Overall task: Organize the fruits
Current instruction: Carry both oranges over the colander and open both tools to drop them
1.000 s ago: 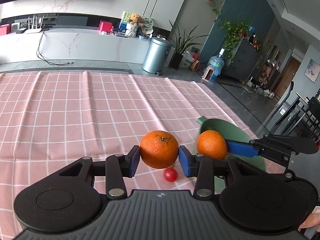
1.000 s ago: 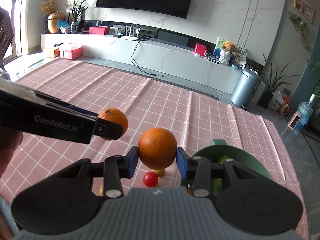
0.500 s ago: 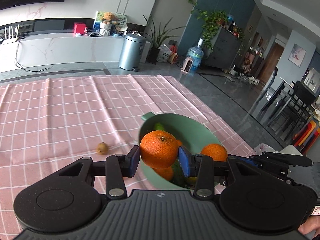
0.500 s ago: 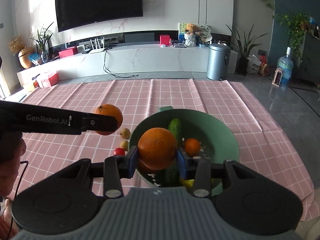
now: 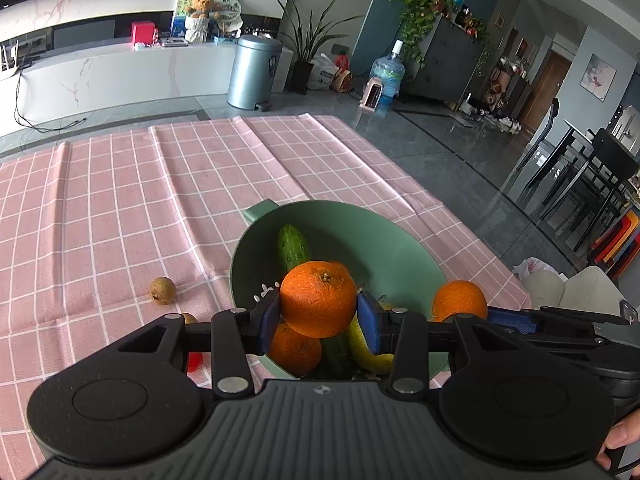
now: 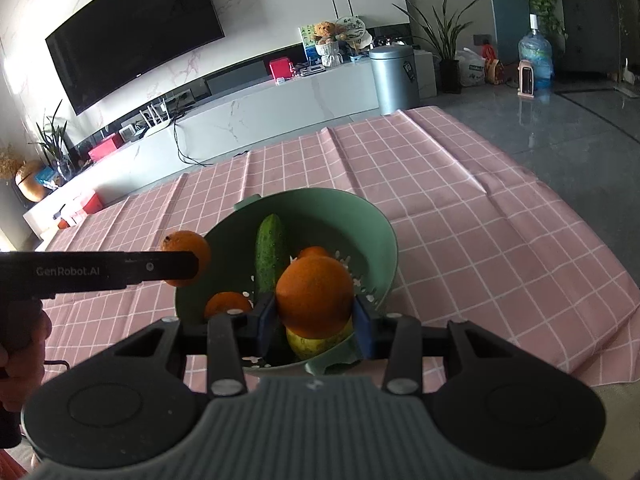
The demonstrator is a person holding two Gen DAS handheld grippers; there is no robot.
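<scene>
My left gripper [image 5: 318,314] is shut on an orange [image 5: 318,298] and holds it above the near left side of a green bowl [image 5: 384,240]. My right gripper [image 6: 314,316] is shut on a second orange [image 6: 314,296] above the bowl's near side [image 6: 372,224]; that orange also shows in the left wrist view [image 5: 458,300]. In the bowl lie a cucumber [image 6: 270,252], two oranges [image 6: 226,304] and a yellow fruit [image 6: 316,342]. The left gripper's orange also shows in the right wrist view [image 6: 186,254].
The bowl stands on a pink checked tablecloth [image 5: 120,200] near the table's right edge. A small brown fruit [image 5: 162,290] and a red fruit [image 5: 195,361] lie on the cloth left of the bowl. Beyond the edge is grey floor [image 5: 460,152].
Both grippers have carried their oranges to the right, from over the bare cloth to over the green bowl, and have come closer above it. Both stay shut.
</scene>
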